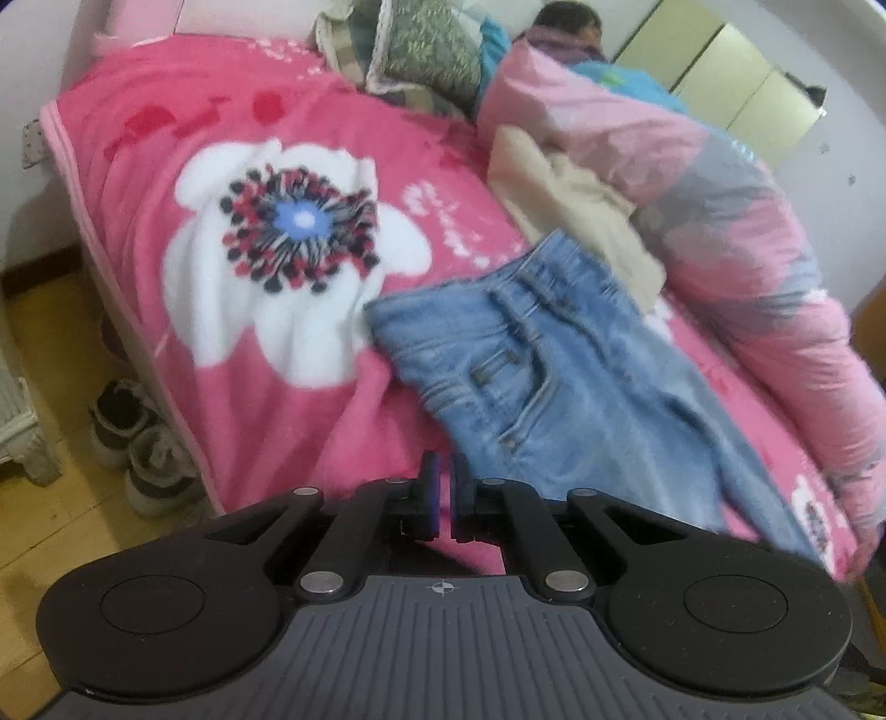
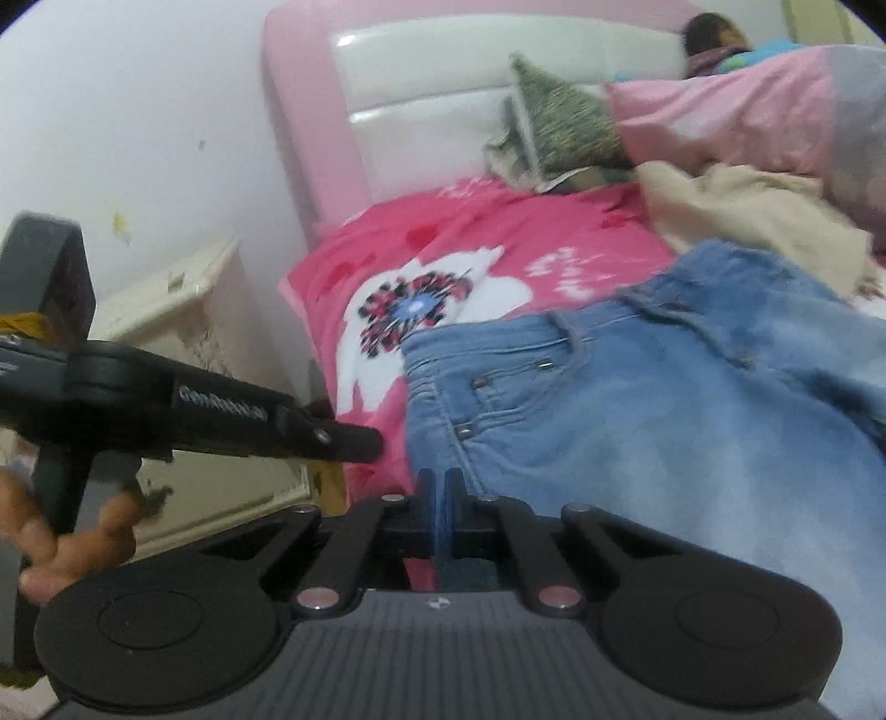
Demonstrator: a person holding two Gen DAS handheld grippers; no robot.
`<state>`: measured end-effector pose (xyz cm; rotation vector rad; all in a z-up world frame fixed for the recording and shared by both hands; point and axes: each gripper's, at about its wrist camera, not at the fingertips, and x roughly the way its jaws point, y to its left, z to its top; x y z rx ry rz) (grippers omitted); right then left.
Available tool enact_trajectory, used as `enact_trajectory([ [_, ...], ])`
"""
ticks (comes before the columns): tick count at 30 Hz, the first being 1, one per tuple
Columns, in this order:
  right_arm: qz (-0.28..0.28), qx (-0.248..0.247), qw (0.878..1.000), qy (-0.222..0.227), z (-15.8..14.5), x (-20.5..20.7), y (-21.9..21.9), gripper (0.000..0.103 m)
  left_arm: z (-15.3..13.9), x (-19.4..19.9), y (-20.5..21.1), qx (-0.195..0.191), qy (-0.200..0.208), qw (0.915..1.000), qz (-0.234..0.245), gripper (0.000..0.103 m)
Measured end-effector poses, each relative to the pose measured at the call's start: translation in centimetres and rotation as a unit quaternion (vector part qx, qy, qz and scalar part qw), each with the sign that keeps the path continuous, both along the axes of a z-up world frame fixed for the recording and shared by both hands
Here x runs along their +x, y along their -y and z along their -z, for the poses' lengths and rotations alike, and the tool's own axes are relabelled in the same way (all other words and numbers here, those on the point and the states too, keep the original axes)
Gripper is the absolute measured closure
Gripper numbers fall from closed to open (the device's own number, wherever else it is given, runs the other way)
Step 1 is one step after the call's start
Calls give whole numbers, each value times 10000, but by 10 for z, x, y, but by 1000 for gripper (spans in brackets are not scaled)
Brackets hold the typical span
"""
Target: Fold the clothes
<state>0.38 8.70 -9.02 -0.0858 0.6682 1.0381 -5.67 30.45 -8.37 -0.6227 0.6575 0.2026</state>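
Note:
A pair of light blue jeans (image 1: 548, 387) lies on the pink flowered blanket (image 1: 183, 343), waistband toward the pillows. In the right wrist view the jeans (image 2: 664, 421) fill the right half. My left gripper (image 1: 443, 487) is shut and empty, just in front of the near edge of the jeans. It also shows in the right wrist view (image 2: 360, 440), at the left, hovering by the bed's edge. My right gripper (image 2: 441, 498) is shut on the near edge of the jeans; blue cloth shows between its pads.
A beige garment (image 1: 587, 221) and a pink-grey duvet (image 1: 747, 232) lie at the right. Pillows (image 1: 421, 55) and a person (image 2: 714, 39) are by the headboard (image 2: 443, 88). Shoes (image 1: 133, 443) stand on the floor at the left. A white nightstand (image 2: 183, 299) is beside the bed.

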Motion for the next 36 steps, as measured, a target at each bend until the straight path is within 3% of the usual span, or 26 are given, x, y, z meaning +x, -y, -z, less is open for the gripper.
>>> enact_trajectory([
  [2,313,144,9994,8,-9,-5,30,99,-11,0,6,133,177,9997,103,100],
  [7,1371,-14,9903,224,-19,-27,115,99,-27,20,57,508,445,9908,1175,94],
  [9,1774,-161,9836,295,-20,-42,150,99,-26,31,85,636,351,9799,1859,92],
  [12,2160,-218,9759,237,-17,-63,187,99,-15,42,131,1096,190,9546,2763,91],
  [16,2328,-610,9705,-163,5,-77,211,99,12,43,152,1507,-506,9375,3095,91],
  [20,2216,-759,9697,-691,14,-104,239,99,6,29,138,1288,-778,9436,2950,91],
  [22,2251,-795,9695,-557,2,-114,252,99,-4,21,136,1319,-694,9466,2858,91],
  [26,2649,-230,9640,-79,-30,-109,278,98,-31,14,148,1244,-160,9472,2951,84],
  [30,3336,-290,9422,118,-30,-101,311,98,-35,25,189,1195,255,9331,3381,80],
  [32,3722,-480,9269,73,-20,-105,333,98,-24,33,211,1143,243,9210,3717,79],
  [34,4252,-632,9029,-49,-9,-115,365,98,-6,44,228,1121,-24,9117,3952,78],
  [36,4917,-760,8670,-280,0,-130,404,98,15,49,238,1126,-382,9079,4019,78],
])
